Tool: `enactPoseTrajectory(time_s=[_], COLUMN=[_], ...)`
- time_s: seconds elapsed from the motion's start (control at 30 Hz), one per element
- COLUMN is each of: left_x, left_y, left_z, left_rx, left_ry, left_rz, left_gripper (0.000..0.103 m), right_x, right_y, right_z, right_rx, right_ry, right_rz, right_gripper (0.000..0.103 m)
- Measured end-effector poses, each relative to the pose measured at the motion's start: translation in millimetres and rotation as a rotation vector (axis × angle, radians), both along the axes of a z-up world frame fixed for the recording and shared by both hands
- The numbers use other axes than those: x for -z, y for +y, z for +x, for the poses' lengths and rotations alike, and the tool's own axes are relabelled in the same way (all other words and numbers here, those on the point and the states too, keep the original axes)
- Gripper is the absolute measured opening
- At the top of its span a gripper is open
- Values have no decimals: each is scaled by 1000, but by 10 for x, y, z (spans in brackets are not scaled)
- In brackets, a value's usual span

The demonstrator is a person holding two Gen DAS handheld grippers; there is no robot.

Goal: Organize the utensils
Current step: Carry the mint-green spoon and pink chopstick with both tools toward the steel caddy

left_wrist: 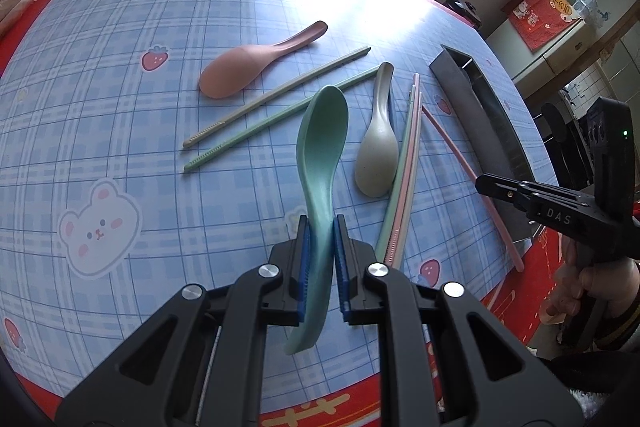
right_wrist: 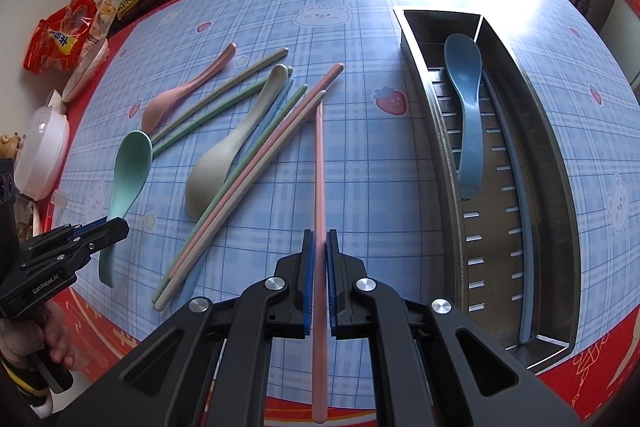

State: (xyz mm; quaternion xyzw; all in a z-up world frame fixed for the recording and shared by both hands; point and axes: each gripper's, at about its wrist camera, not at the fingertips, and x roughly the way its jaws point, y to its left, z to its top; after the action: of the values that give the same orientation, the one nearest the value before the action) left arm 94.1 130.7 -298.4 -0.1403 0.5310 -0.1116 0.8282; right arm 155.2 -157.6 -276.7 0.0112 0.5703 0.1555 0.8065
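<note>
The left gripper [left_wrist: 321, 247] is clamped on a green spoon [left_wrist: 320, 155] by its handle, raised over the table [left_wrist: 120, 107]. The right gripper [right_wrist: 318, 267] pinches a pink chopstick [right_wrist: 319, 167]. A blue spoon [right_wrist: 466, 107] lies in the metal tray [right_wrist: 552, 155], other utensils scattered beside it.

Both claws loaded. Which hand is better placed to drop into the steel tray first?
Right, probably. The right claw, shut on the pink chopstick, sits beside the steel tray, whose blue spoon lies close by. The left claw, gripping the green spoon, is further away, beyond the loose utensils.
</note>
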Motion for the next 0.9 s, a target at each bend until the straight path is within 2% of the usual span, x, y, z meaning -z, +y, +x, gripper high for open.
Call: enactPoseTrajectory(time_s=[0.27, 0.9], left_x=[-205, -466], left_y=[11, -222], left_z=[-50, 62], left_rx=[7, 41], left_ry=[-48, -83], left_rz=[5, -7], left_gripper=[15, 15], right_x=[-279, -681], right_y=[-92, -369], right_z=[-52, -94], right_rx=[10, 59], right_ry=[-88, -195], right_rz=[23, 79], right_gripper=[6, 6])
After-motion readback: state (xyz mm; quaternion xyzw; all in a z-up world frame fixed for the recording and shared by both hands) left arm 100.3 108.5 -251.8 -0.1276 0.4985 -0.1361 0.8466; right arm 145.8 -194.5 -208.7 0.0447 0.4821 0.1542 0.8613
